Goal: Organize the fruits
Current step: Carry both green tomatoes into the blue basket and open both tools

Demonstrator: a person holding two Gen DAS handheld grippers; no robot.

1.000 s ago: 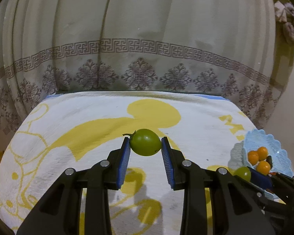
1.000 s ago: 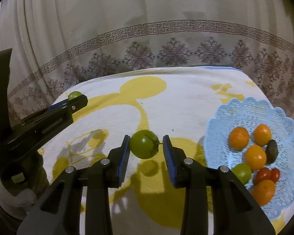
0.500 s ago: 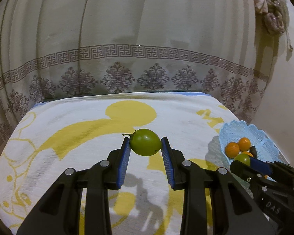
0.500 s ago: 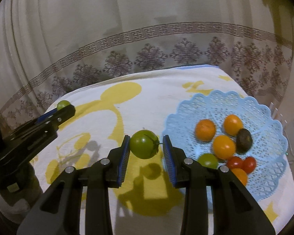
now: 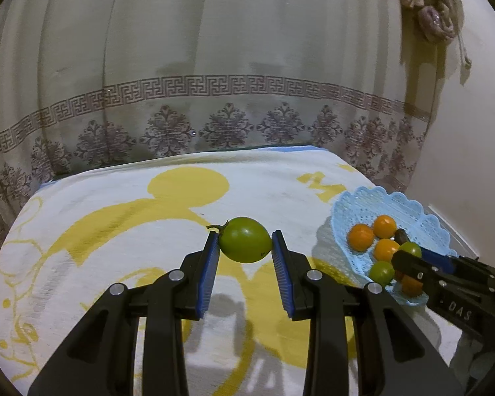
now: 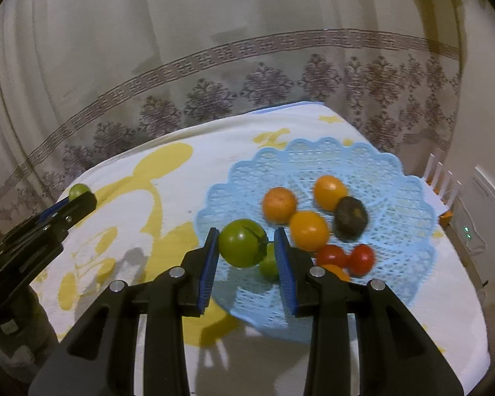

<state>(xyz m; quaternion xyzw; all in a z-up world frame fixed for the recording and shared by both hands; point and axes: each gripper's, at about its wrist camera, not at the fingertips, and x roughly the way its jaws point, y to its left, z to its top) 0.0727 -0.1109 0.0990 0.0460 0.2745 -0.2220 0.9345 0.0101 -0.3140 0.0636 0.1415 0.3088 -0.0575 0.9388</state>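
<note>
My left gripper (image 5: 245, 249) is shut on a green tomato (image 5: 244, 243) and holds it above the cloth, left of the basket. My right gripper (image 6: 246, 247) is shut on another green tomato (image 6: 242, 241) and holds it over the near left rim of the light blue basket (image 6: 389, 178). The basket holds several oranges (image 6: 279, 204), a dark fruit (image 6: 350, 214), red tomatoes (image 6: 361, 259) and a small green fruit (image 6: 269, 265). The basket also shows in the left wrist view (image 5: 359, 206), with the right gripper's tomato (image 5: 411, 249) over it.
The table is covered by a white and yellow cloth (image 5: 115, 224). A patterned curtain (image 5: 214, 66) hangs behind it. The table's right edge lies just past the basket, with a wall (image 6: 485, 151) beyond.
My right gripper has carried its tomato to the right, from above the cloth to above the basket's left rim. My left gripper has swung to the right with its tomato.
</note>
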